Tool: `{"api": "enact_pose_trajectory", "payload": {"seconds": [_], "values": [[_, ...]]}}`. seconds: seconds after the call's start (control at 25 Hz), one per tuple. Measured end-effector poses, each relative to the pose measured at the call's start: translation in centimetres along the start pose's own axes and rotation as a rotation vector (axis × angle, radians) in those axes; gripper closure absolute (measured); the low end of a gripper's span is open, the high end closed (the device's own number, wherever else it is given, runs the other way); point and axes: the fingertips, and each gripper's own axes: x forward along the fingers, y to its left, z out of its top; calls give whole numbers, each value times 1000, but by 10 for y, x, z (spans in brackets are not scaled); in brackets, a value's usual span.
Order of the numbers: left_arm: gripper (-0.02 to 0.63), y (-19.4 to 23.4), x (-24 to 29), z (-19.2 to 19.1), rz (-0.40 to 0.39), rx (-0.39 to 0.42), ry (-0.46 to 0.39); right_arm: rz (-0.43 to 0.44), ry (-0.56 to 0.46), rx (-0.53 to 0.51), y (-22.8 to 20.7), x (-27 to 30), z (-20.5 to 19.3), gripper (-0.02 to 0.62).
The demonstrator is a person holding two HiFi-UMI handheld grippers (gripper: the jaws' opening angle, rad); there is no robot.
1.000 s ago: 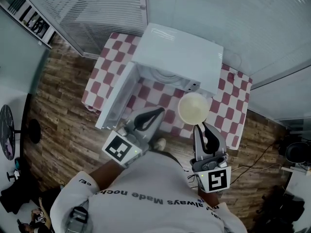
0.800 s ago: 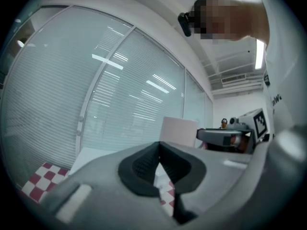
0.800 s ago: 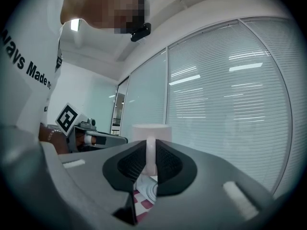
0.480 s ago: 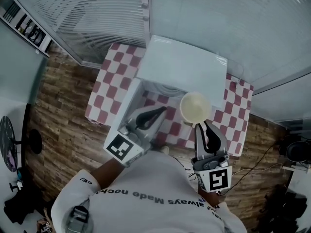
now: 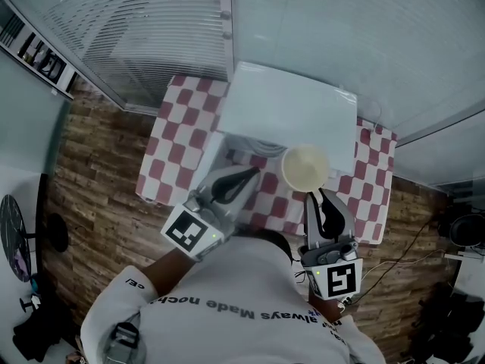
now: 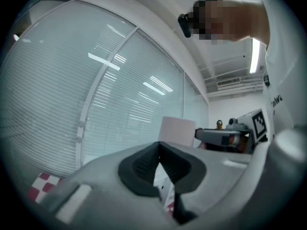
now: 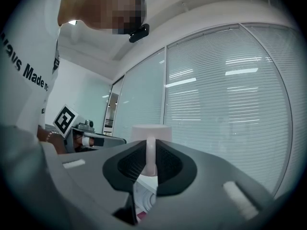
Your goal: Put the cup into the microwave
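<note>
White cup (image 5: 305, 167) hangs upright at the front edge of the microwave (image 5: 292, 112), above the checked tablecloth (image 5: 178, 139). From overhead only its round mouth shows. The right gripper view shows its handle pinched tight between the pads of the right gripper (image 7: 151, 163). The left gripper (image 6: 159, 147), near it before the oven's opening, has its jaws closed together on nothing. Bare cloth shows between the two.

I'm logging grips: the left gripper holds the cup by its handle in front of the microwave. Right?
No: it is the right gripper that holds the cup by its handle in front of the microwave, as the right gripper view shows.
</note>
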Motion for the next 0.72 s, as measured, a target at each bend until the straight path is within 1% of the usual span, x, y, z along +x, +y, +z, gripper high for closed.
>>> {"api": "enact_pose_trajectory", "payload": {"seconds": [0.4,0.56,0.72], "values": [[601,-15,14,2,19,-18,-3,11,14,6,-19,-13,0,554],[602,-18,23,-6,26,-20,4,25,26,9,-25,-17,-6,554],[602,-20,26,-18,31,-39,12,39,44,20,-25,-19,-17,554]]}}
